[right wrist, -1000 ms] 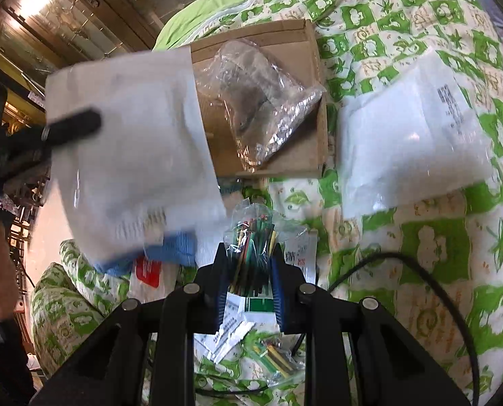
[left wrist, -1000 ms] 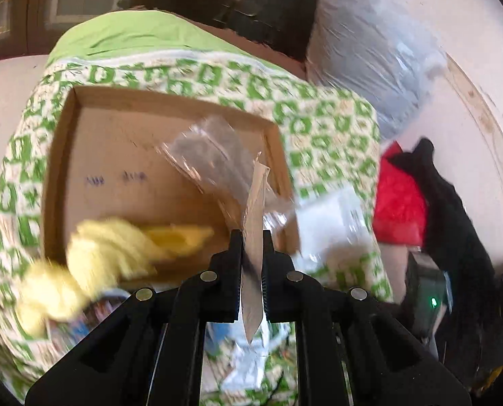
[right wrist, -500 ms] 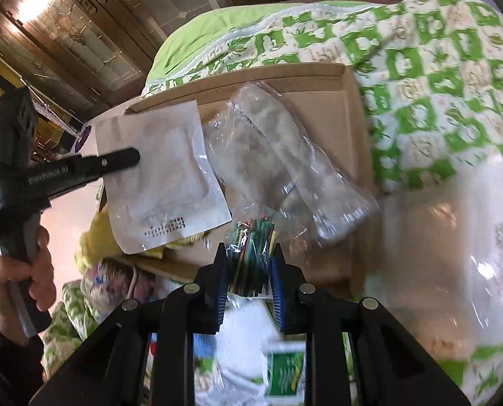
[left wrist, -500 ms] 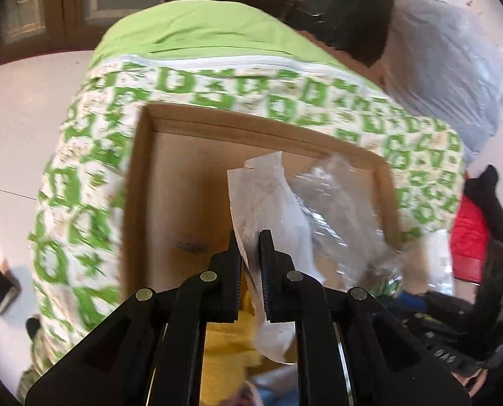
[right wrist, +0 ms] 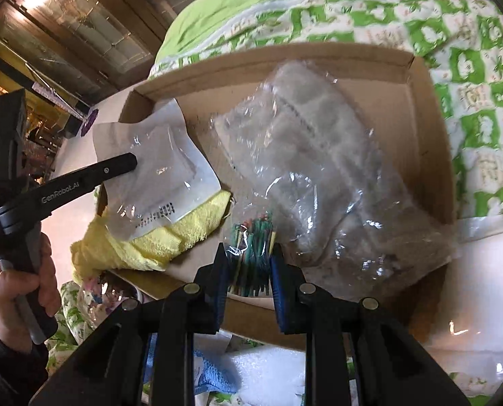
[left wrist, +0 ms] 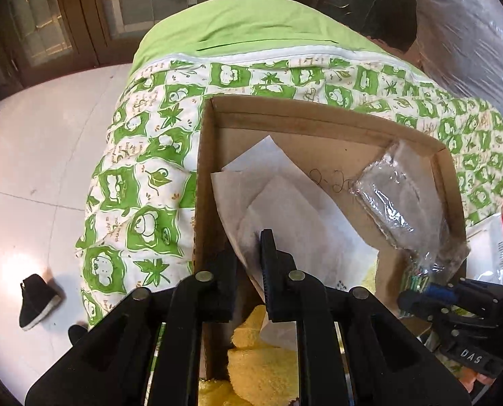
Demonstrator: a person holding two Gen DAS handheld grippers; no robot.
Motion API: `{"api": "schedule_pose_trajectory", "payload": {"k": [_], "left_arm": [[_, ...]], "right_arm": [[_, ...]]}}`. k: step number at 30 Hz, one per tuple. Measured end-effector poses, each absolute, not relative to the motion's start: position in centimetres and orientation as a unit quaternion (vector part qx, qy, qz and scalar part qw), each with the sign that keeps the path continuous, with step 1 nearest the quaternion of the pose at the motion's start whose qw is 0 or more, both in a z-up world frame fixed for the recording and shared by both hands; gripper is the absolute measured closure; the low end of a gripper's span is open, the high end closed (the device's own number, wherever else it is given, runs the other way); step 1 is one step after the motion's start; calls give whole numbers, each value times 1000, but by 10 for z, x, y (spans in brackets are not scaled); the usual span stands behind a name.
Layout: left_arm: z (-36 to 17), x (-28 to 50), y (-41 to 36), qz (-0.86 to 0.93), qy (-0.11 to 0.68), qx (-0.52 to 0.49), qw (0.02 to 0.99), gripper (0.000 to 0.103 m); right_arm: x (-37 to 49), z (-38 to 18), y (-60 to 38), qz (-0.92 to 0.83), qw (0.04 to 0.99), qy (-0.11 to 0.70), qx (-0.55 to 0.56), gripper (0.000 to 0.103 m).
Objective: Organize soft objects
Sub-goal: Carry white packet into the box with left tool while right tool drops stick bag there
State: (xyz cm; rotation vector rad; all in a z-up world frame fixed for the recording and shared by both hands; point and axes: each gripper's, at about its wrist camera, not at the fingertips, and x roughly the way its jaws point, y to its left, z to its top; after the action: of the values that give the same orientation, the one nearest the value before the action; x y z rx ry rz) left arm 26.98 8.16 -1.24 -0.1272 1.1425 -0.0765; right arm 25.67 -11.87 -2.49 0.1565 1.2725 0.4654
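A brown cardboard box [left wrist: 319,121] [right wrist: 417,108] sits on a green-and-white quilt [left wrist: 143,176]. My left gripper [left wrist: 249,264] has its jaws a little apart around the edge of a flat white packet [left wrist: 292,209] [right wrist: 156,169] that rests in the box on a yellow towel [left wrist: 265,365] [right wrist: 163,240]. It also shows in the right wrist view [right wrist: 129,164]. My right gripper [right wrist: 249,264] is shut on a clear bag of coloured sticks [right wrist: 251,247] at the box's near edge. A clear bag of grey fabric [left wrist: 390,199] [right wrist: 319,176] lies in the box.
A white packet [right wrist: 481,291] lies on the quilt right of the box. A blue cloth [right wrist: 214,372] and white packets lie below my right gripper. A large plastic bag [left wrist: 468,27] stands at the back right. A black shoe [left wrist: 36,301] is on the white floor.
My left gripper lowered the white packet into the box onto the yellow towel and its jaws have parted slightly. My right gripper moved forward with the stick bag to the box edge.
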Motion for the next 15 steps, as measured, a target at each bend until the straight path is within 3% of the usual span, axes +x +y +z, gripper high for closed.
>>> {"api": "schedule_pose_trajectory", "payload": {"k": [3, 5, 7, 9, 15], "left_arm": [[-9, 269, 77, -34, 533, -47, 844, 78], [-6, 265, 76, -36, 530, -41, 846, 57], [-4, 262, 75, -41, 529, -46, 846, 55], [-2, 258, 75, -38, 530, -49, 846, 55], [15, 237, 80, -45, 515, -68, 853, 55]], "right_arm": [[259, -30, -112, 220, 774, 589, 70, 80], [260, -29, -112, 223, 775, 586, 77, 80], [263, -28, -115, 220, 777, 583, 89, 71], [262, -24, -119, 223, 780, 576, 102, 47], [251, -8, -130, 223, 792, 557, 114, 43]]}}
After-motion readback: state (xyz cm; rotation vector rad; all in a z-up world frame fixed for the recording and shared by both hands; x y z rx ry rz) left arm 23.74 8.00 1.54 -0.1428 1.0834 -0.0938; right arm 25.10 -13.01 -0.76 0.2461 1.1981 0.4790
